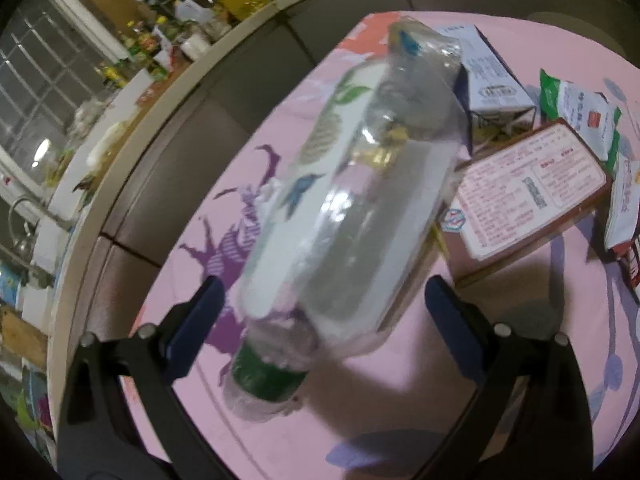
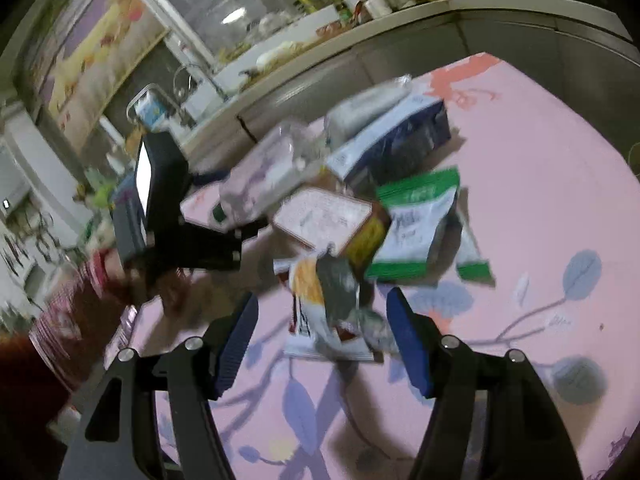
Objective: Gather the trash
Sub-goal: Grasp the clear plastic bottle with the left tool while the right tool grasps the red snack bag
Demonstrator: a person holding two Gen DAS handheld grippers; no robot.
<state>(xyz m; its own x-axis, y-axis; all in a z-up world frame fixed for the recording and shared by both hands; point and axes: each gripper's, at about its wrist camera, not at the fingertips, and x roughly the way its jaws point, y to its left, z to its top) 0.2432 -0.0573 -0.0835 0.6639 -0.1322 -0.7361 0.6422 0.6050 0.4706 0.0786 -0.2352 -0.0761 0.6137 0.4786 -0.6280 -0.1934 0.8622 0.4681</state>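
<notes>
A clear plastic bottle (image 1: 352, 200) with a white leaf-print label and a green cap (image 1: 264, 376) lies between the fingers of my left gripper (image 1: 324, 312). The jaws are wide open and do not touch it. The bottle (image 2: 260, 172) also shows in the right wrist view, with the left gripper (image 2: 224, 236) beside it. My right gripper (image 2: 324, 336) is open around a torn snack wrapper (image 2: 328, 308) on the pink tablecloth (image 2: 540, 160). The right view is blurred.
Behind the bottle lie a brown box with a white label (image 1: 532, 192), a blue and white carton (image 1: 492, 76) and green and white packets (image 1: 580, 112). They pile together in the right view (image 2: 416, 216). A cluttered kitchen counter (image 1: 120, 92) runs past the table edge.
</notes>
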